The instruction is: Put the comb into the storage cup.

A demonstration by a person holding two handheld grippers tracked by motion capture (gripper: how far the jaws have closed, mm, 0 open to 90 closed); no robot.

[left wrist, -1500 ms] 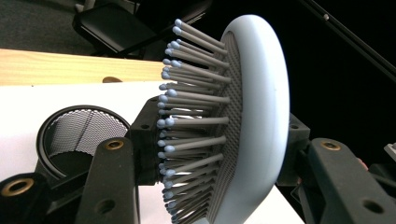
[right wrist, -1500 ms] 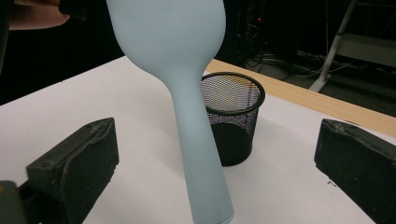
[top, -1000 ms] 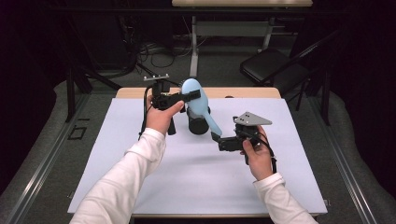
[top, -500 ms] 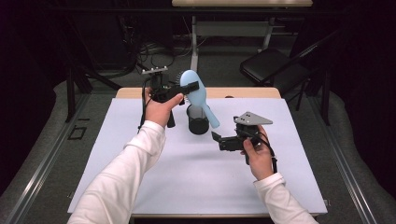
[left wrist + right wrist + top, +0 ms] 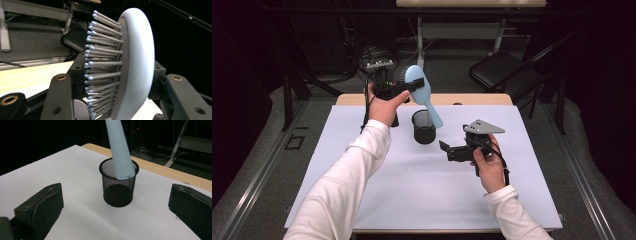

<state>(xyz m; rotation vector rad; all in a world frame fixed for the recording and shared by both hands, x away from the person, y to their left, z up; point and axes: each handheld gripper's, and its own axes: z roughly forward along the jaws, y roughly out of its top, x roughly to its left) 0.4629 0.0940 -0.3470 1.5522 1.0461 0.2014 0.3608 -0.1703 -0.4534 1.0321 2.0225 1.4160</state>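
The right gripper point(image 5: 447, 150) is held low over the white table cover point(image 5: 377, 200), jaws spread wide with nothing between them. Beyond it a black mesh cup point(image 5: 424, 127) stands upright. Farther back, the left gripper point(image 5: 414, 87) is clamped on the head of a blue hairbrush point(image 5: 422, 92), raised, its handle end seen level with the cup's rim.

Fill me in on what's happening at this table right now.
A person is working with a handheld gripper in each hand. The left gripper is shut on the head of a light blue hairbrush, holding it tilted in the air with its handle end just above the rim of a black mesh cup. The cup stands upright on the white table. The right gripper rests low beside the cup, jaws open and holding nothing, pointed toward it.
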